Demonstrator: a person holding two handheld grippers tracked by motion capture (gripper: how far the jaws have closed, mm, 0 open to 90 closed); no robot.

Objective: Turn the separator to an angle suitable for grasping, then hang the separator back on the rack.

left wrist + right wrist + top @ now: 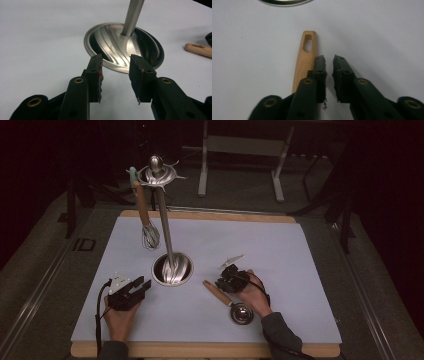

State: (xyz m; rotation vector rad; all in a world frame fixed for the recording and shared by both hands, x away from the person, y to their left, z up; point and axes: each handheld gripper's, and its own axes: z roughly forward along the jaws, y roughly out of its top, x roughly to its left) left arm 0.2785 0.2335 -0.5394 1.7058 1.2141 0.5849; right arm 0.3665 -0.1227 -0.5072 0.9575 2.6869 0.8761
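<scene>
A steel utensil stand rises from a round base near the middle of the white mat. A wooden-handled whisk hangs from one of its top hooks. My left gripper rests open on the mat just left of the base, with nothing between its jaws. A utensil with a wooden handle and a round metal head lies at the front right. My right gripper sits beside that handle; its jaws stand almost together, empty, with the handle outside the left jaw.
The mat lies on a wooden table whose front edge is near the person's forearms. Metal frame legs stand on the dark floor behind the table. Bare mat stretches across the back and right.
</scene>
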